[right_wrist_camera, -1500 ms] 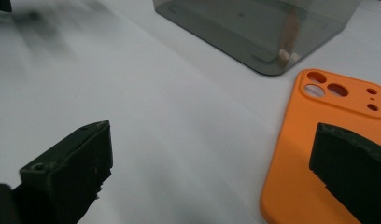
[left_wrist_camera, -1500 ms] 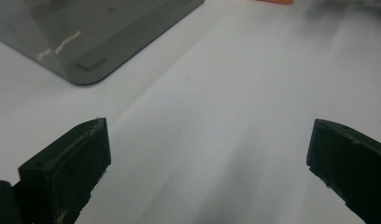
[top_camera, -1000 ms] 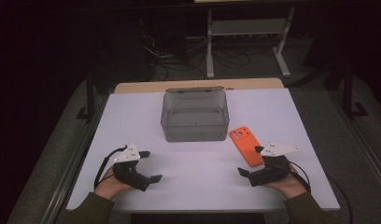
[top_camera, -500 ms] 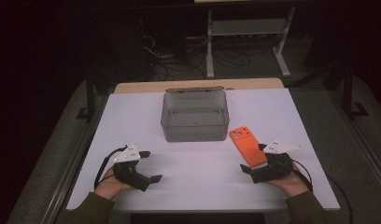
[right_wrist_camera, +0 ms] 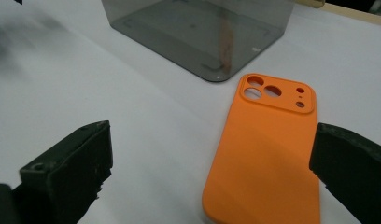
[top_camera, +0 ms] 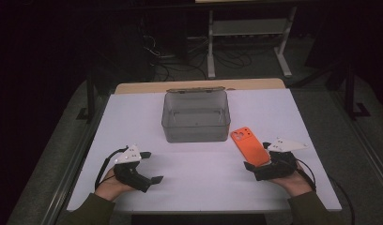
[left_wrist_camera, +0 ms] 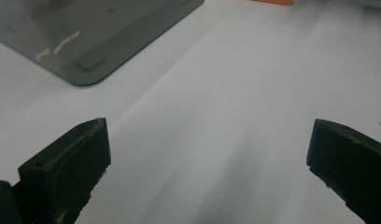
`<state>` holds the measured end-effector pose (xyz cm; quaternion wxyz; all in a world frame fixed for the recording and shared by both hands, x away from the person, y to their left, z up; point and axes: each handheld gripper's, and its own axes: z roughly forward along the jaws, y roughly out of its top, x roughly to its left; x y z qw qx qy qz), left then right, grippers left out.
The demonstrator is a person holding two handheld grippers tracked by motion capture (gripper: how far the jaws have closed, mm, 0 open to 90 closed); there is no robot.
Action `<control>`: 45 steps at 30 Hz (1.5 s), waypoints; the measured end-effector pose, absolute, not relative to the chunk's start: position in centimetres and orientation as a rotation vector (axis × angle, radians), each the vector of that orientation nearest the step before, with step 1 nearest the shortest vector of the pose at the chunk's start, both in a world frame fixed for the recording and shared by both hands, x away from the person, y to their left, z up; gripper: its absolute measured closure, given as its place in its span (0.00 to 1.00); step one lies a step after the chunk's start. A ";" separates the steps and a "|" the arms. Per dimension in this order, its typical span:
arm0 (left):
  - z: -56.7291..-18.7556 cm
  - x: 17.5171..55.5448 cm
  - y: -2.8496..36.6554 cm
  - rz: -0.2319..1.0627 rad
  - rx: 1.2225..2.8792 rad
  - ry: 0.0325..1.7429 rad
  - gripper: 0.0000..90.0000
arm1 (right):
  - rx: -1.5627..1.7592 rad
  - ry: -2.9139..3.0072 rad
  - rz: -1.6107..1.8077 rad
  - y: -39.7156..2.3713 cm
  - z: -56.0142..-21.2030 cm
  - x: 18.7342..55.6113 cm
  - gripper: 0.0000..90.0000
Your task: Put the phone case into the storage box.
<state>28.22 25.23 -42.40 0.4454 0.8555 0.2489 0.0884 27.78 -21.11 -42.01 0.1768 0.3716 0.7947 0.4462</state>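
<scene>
While both hands rested low at the near edge of the white desk [top_camera: 203,159], nothing gripped.

Right claw [top_camera: 261,168]: released, jaws wide apart in the right gripper view. Parked at the near end of the orange phone case [top_camera: 249,146], apparently touching or overlapping that end in the high view; contact not confirmable. In the right gripper view, case [right_wrist_camera: 268,149] seen lying flat on the desk, camera cutouts at the far end, near end running down between the jaws, closer to the right-hand jaw. No jaw seen closed on it.

Left claw [top_camera: 151,180]: released too, jaws spread wide in the left gripper view [left_wrist_camera: 202,168], only bare desk surface between them. Held in the left hand [top_camera: 110,185], well apart from the case and from the right claw.

Case location: right half of the desk, just beside the front right corner of the grey translucent bin [top_camera: 195,117], not touching it as far as visible. Lying angled, camera end toward the bin.

Bin: upright at desk centre, open top, looked empty in the high view. One corner of it caught at top left of the left gripper view [left_wrist_camera: 86,42], and at the top of the right gripper view [right_wrist_camera: 202,32].

Cable [top_camera: 105,164] looped off the left claw across the desk edge. Grey three-cornered plates on top of both claws.
</scene>
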 end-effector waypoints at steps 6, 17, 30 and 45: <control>-42.4 28.2 25.3 0.211 2.121 0.618 0.00 | 1.069 2.238 1.257 -21.2 -42.0 28.0 0.00; -42.4 28.2 25.3 0.212 2.121 0.620 0.00 | 1.094 2.215 1.239 -21.6 -41.8 28.3 0.00; -42.4 28.2 25.3 0.212 2.117 0.626 0.00 | 1.138 2.175 1.218 -21.7 -41.4 29.0 0.00; -42.6 28.2 25.2 0.210 2.126 0.627 0.00 | 1.184 2.151 1.181 -21.4 -40.9 30.4 0.00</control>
